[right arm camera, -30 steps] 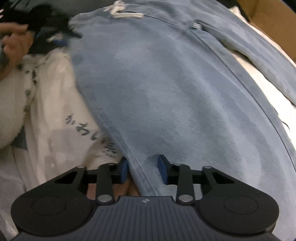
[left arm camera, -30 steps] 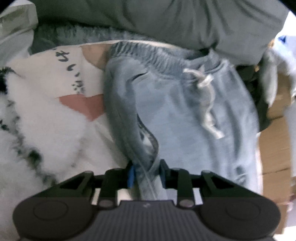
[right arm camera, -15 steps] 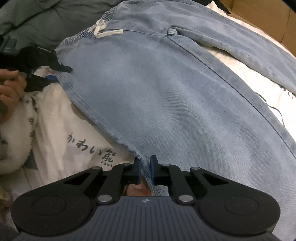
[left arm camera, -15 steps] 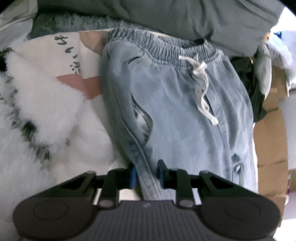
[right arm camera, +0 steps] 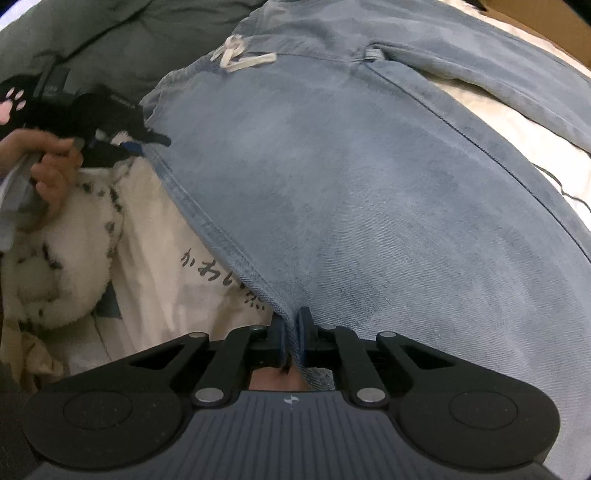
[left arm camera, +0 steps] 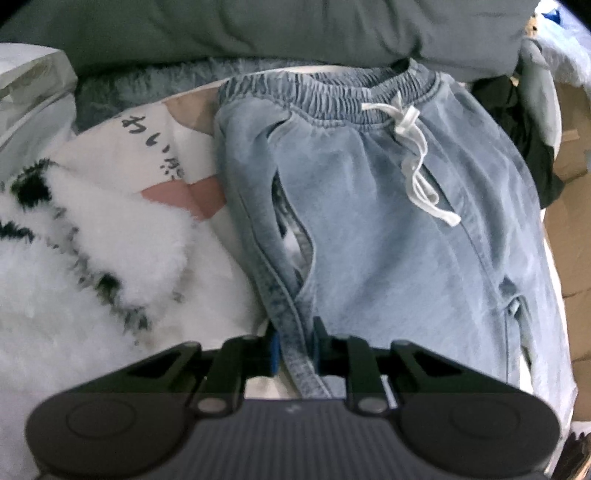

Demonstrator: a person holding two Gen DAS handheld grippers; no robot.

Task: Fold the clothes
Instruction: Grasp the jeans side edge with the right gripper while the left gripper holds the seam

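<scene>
Both jaws are pinching the near side seam of the jeans [left arm camera: 388,229]: left gripper [left arm camera: 295,347] by the pocket, its jaws just closed further onto the seam; right gripper [right arm camera: 291,336] further down the leg, jaws pressed nearly together on denim. The jeans lie flat on the printed bedsheet [right arm camera: 155,258], waistband toward the grey duvet [left arm camera: 258,29].

I'd lift both hands together, keeping the seam taut, and carry it over to the far side seam (drawstring [left arm camera: 417,155] should stay inside).

Room: fluffy blanket [left arm camera: 92,258] crowds the left; cardboard box [left arm camera: 569,236] sits beyond the far edge. Keep the fold short of it.
</scene>
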